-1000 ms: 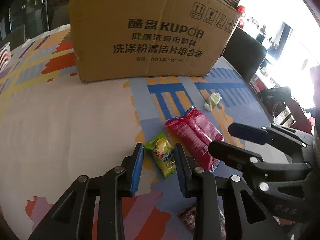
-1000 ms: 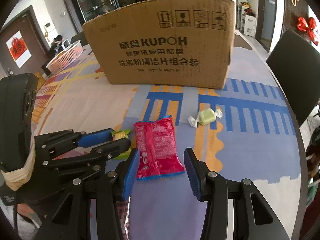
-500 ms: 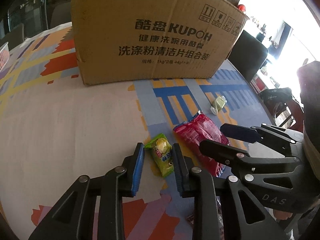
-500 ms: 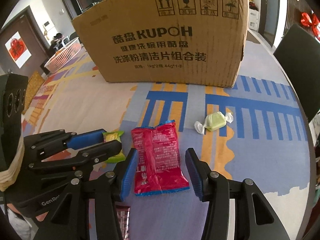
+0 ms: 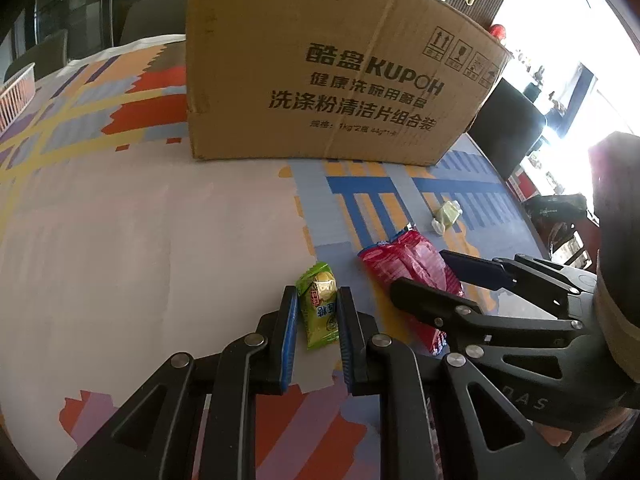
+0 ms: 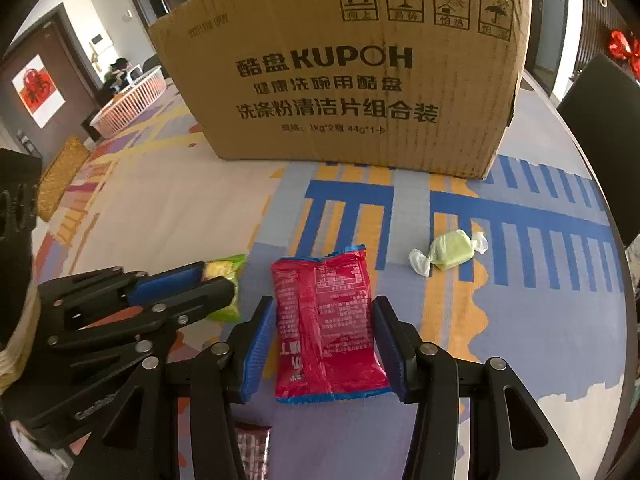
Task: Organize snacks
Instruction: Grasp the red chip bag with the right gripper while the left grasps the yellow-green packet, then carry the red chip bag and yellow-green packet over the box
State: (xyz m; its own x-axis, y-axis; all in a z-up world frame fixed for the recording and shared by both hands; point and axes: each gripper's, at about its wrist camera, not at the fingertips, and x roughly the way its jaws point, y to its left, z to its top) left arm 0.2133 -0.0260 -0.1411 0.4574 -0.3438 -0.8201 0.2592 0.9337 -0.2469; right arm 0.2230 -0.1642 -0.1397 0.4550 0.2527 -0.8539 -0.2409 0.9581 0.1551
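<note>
- The left gripper (image 5: 318, 316) is clamped on the green snack packet (image 5: 319, 308) lying on the patterned tablecloth (image 5: 140, 240), its jaws having just closed.
- The right gripper (image 6: 324, 344) straddles the red snack bag (image 6: 326, 324) at the left gripper's 3 o'clock; pad contact cannot be told.
- A pale green wrapped candy (image 6: 450, 250) lies at 1 o'clock of the red bag, before the cardboard box (image 6: 348, 72).

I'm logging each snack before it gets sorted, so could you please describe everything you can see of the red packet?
The red packet is a flat, glossy, crinkled pouch of plastic film, red with small white print and blue sealed edges at both ends. It lies flat on the patterned tablecloth, lengthwise between the fingers of the right tongs, which straddle its lower half; whether the pads press it is unclear. The green packet lies apart to its left, the wrapped candy to its upper right.
</note>
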